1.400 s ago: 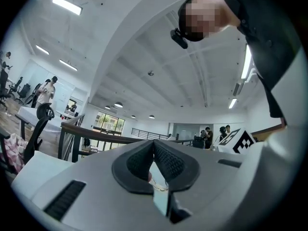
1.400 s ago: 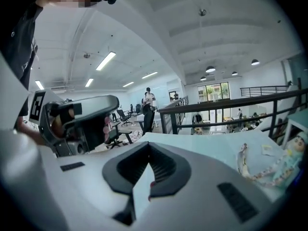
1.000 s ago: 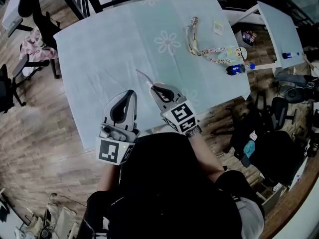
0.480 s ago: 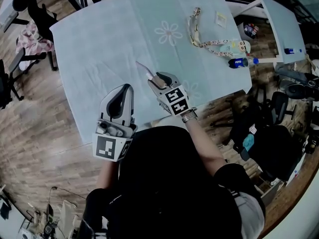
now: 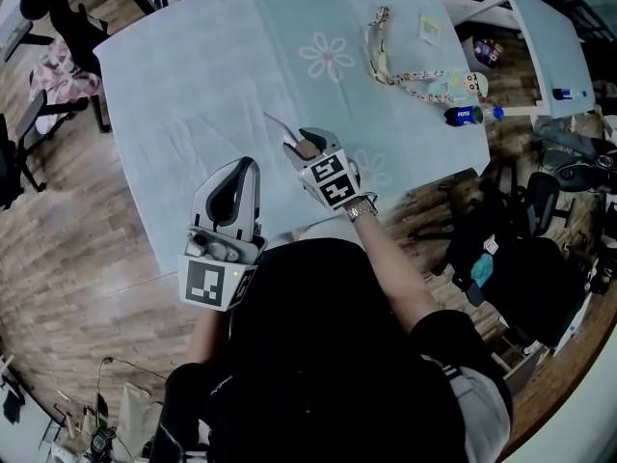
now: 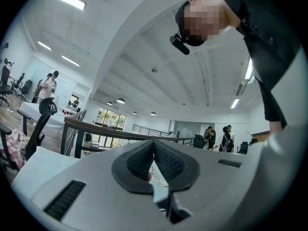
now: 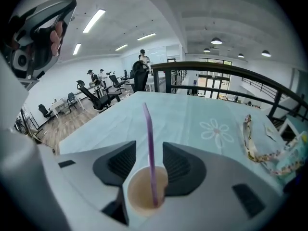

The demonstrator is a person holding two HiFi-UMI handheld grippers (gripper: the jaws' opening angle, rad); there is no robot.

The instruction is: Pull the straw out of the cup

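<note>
A small paper cup (image 7: 143,192) with a purple straw (image 7: 148,138) upright in it stands on the pale green tablecloth (image 5: 193,85). My right gripper (image 7: 149,149) tilts down over it. Its jaws are opening, one on each side of the cup. The straw rises through the gap without touching either pad. In the head view the right gripper (image 5: 305,147) is near the table's front edge, and the straw (image 5: 279,126) sticks out to its upper left. My left gripper (image 5: 248,166) hangs level to the left, shut with nothing in it (image 6: 153,146).
A patterned lanyard (image 5: 400,73), a small blue bottle (image 5: 463,116) and a flat packet (image 5: 429,31) lie at the table's far right. A flower print (image 5: 326,58) marks the cloth's middle. Office chairs (image 5: 58,27) stand beyond the left edge.
My right gripper has sunk toward the table and its jaws have spread apart around the cup. The left gripper has stayed where it was.
</note>
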